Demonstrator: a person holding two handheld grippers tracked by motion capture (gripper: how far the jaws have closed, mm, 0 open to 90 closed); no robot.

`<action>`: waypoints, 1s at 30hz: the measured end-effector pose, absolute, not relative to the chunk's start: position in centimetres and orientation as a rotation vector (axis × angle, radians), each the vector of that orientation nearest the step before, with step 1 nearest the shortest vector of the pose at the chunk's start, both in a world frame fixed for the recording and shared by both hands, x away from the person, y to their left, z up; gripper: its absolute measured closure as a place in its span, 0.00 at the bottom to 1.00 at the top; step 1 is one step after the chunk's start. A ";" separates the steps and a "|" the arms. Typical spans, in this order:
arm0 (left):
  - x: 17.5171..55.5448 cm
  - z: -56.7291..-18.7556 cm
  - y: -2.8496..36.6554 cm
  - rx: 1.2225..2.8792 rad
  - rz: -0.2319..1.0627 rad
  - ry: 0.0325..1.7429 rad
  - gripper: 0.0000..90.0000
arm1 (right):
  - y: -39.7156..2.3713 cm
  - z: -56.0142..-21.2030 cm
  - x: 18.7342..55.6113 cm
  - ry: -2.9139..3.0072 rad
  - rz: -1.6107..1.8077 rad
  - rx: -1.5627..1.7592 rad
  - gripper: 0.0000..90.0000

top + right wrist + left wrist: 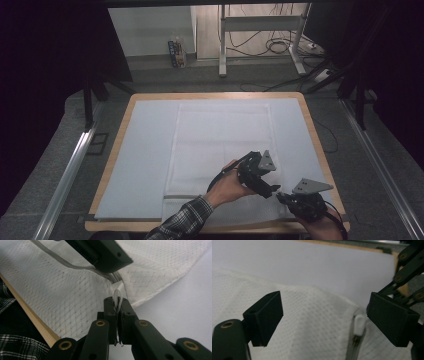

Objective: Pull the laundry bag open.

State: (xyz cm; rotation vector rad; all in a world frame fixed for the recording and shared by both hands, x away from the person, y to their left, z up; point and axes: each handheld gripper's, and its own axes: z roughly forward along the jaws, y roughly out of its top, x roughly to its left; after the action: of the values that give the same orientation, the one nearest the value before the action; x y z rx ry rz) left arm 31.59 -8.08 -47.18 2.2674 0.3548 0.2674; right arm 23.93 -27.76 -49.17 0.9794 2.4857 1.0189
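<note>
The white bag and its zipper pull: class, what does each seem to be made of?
White bag: seemingly a woven mesh fabric, matt, shown by its fine grid of holes. Zipper pull: probably smooth white plastic or rubber, slightly glossy; the look leaves it open.

Left gripper (274,189) crowds right gripper (282,196); far cloth (220,130) lies unobstructed.

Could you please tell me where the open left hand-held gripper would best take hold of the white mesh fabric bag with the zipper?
Probably on the white mesh fabric bag beside its grey zipper, just short of the white zipper pull. Come from above, jaws astride the zipper line: the fabric rises in a ridge there, and the right hand-held gripper already pinches the pull.
</note>
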 end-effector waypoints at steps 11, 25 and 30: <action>32.1 -47.8 -4.5 2.240 0.176 0.424 0.23 | -27.8 -49.1 23.9 2.479 1.022 0.979 0.95; 31.5 -49.2 -3.5 2.278 -0.004 0.342 0.54 | -27.8 -49.1 23.9 2.470 1.025 0.969 0.95; 31.5 -49.9 -4.0 2.315 -0.072 0.302 0.64 | -27.8 -49.1 23.9 2.472 1.026 0.961 0.94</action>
State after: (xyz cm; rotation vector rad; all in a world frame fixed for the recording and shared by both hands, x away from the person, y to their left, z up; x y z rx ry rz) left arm 31.53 -4.01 -49.90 2.3149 0.3021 -0.0723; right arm 23.86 -27.78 -49.09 0.9609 2.4717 1.0261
